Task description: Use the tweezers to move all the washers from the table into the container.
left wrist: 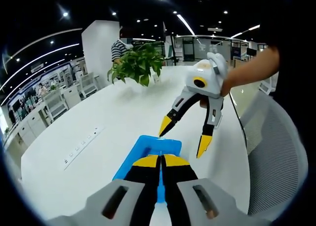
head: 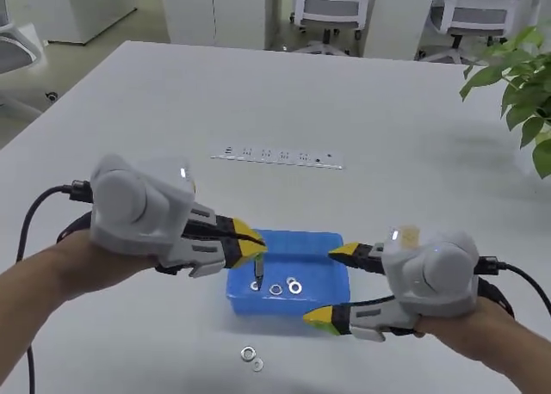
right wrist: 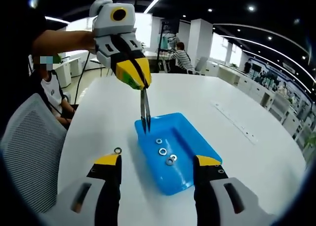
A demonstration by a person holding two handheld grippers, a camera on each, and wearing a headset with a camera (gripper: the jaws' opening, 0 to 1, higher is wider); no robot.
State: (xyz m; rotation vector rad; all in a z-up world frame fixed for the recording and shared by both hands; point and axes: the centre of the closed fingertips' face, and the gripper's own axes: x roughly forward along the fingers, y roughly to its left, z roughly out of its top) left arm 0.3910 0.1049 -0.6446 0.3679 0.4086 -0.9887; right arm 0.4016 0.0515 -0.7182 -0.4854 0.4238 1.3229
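Note:
My left gripper point(head: 256, 243) is shut on metal tweezers point(head: 256, 269) that point down into the near-left part of the blue container point(head: 327, 243). Three washers point(head: 275, 289) lie inside the container, one right by the tweezer tips. Two more washers point(head: 249, 353) lie on the table in front of it. In the right gripper view the tweezers point(right wrist: 144, 110) hang from the left gripper point(right wrist: 140, 83) over the container's edge point(right wrist: 197, 149), with a washer point(right wrist: 117, 150) on the table beside it. My right gripper point(head: 320, 285) stands open at the container's right side, holding nothing.
A strip of sockets point(head: 278, 156) is set into the white table point(head: 258, 101) beyond the container. A leafy plant point(head: 521, 84) stands at the far right edge. Office chairs point(head: 331, 7) stand behind the table. A person's hands hold both grippers.

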